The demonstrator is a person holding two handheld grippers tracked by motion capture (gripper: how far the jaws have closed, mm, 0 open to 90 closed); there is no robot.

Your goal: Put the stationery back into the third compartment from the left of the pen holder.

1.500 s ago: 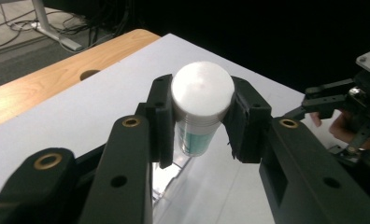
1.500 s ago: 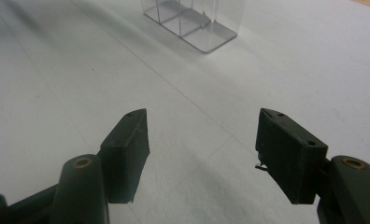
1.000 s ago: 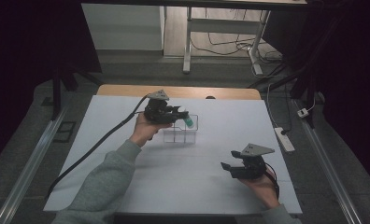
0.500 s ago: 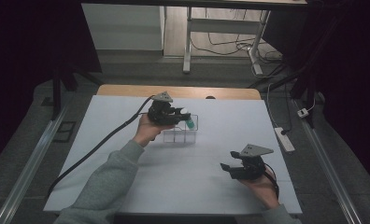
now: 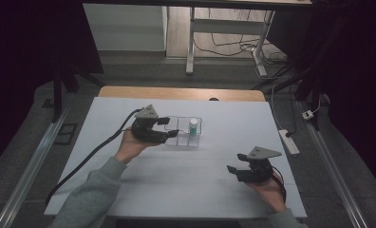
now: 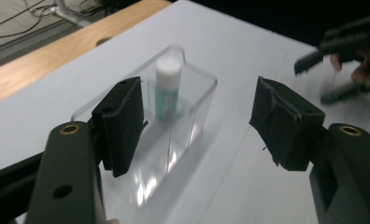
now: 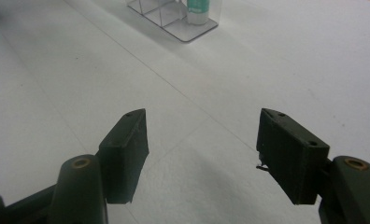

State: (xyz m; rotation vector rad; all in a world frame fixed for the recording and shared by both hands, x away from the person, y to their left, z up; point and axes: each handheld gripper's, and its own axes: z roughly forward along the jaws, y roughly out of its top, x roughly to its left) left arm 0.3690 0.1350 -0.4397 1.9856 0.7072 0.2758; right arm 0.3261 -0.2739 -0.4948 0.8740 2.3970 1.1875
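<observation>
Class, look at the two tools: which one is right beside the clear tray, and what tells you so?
The left tool: its open jaws reach over the clear tray holding the white-capped tube. The right tool rests apart, near the table's front edge.

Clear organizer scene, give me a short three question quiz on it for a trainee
1. True or false: the small white-capped tube stands upright inside the clear organizer.
2. Which gripper is nearer the organizer: A) left gripper B) right gripper?
3. In a few words, what is between the right gripper's pads in the right gripper view?

Key
1. True; it stands in an end compartment.
2. A; the left gripper is right beside the organizer with its jaws apart, having just been opening, and nothing is gripped. The right gripper waits farther off, near the table's front edge.
3. Nothing, just bare white table.
</observation>
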